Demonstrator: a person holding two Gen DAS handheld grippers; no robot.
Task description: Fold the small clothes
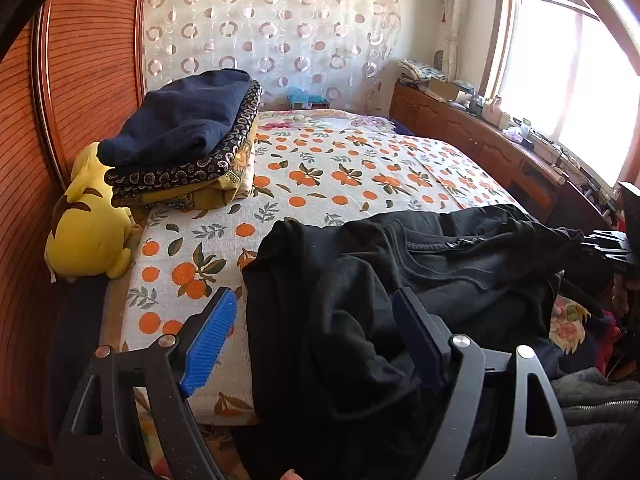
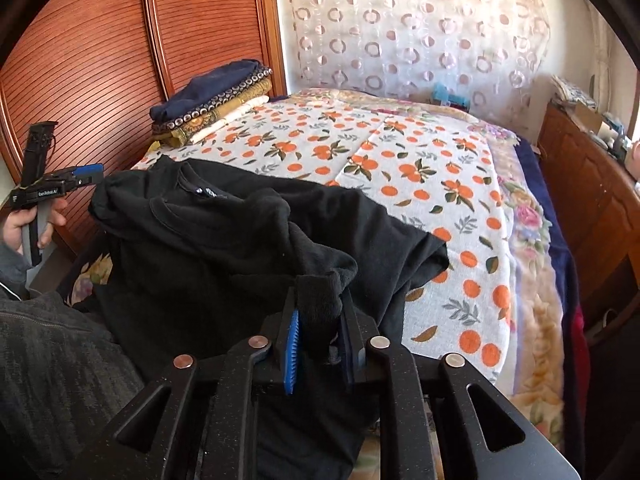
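Lay crumpled across the near edge of the bed: a black long-sleeved knit garment (image 2: 224,248), neckline and small label turned up toward the left, one part hanging over the near side of the mattress. Rested on a white bedsheet printed with oranges and green leaves (image 2: 420,184), which covered most of the bed.

Stood pinched at the near right: a bunched fold of the black fabric, caught between the blue ribbed pads of the right gripper (image 2: 320,344), jaws narrowly parted and pressed on the cloth from both sides.

Was spread wide at the garment's left edge: the left gripper (image 1: 316,340), one blue pad over the sheet, the other over the dark fabric, neither pad pressing anything. Seen from the right wrist view, was held in a hand (image 2: 24,228) out to the left of the garment, in front of the wardrobe.

Sat farther back on the left: a stack of folded cloths (image 1: 188,140), a navy piece on top, patterned dark and mustard ones beneath. Leaned just beside the stack, against the reddish ribbed wooden wardrobe door (image 1: 92,60): a yellow plush toy (image 1: 90,224).

Hung beyond the far end of the bed: a sheer white curtain with ring patterns (image 1: 272,20). Ran along the right: a low wooden cabinet (image 1: 480,136) cluttered on top, under a bright window (image 1: 568,80).
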